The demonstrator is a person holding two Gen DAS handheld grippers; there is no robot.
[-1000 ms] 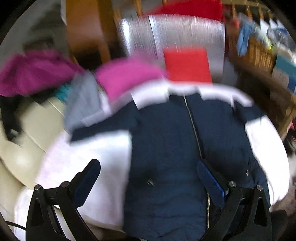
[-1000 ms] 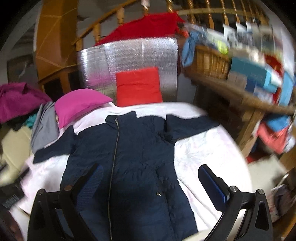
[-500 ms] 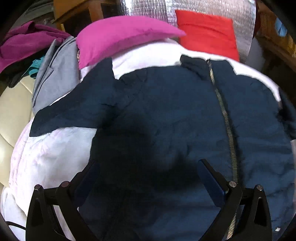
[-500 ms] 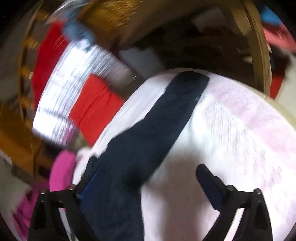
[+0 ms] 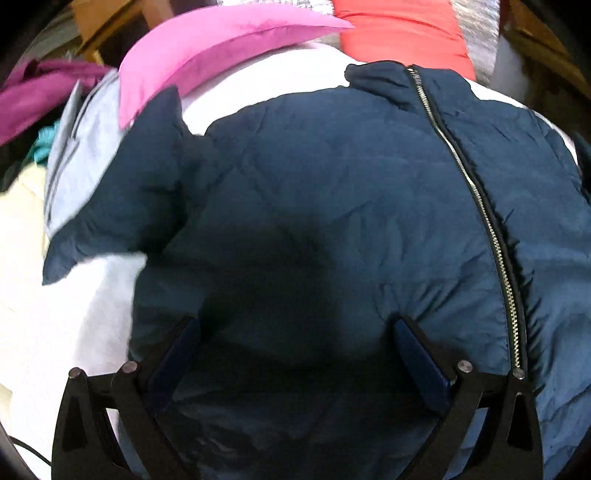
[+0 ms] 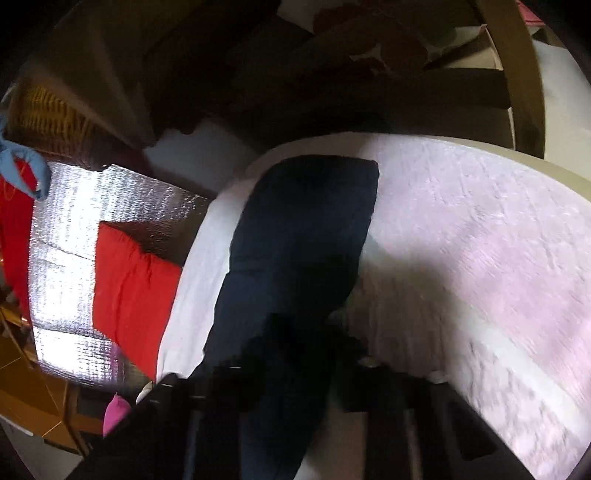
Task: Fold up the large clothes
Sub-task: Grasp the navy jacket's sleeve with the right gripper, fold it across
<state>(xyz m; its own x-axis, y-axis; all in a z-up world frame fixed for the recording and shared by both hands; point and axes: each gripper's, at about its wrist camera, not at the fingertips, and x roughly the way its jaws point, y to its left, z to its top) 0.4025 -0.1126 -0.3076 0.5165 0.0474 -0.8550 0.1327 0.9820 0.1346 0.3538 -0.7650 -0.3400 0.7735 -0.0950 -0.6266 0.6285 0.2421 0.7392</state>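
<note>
The left gripper (image 5: 291, 334) is wide open and holds nothing; its two fingers press down on the front of the dark blue jacket (image 5: 332, 192). The right gripper (image 6: 280, 373) is dark and blurred, so I cannot tell how its jaws stand; it seems to be at the sleeve (image 6: 303, 236). The jacket lies flat on the bed (image 6: 480, 236), zipper (image 5: 476, 199) closed, both sleeves spread toward the bed's side edges. No fold is made yet. Beyond the collar lie a pink pillow (image 5: 221, 48) and a red pillow (image 5: 399, 29).
</note>
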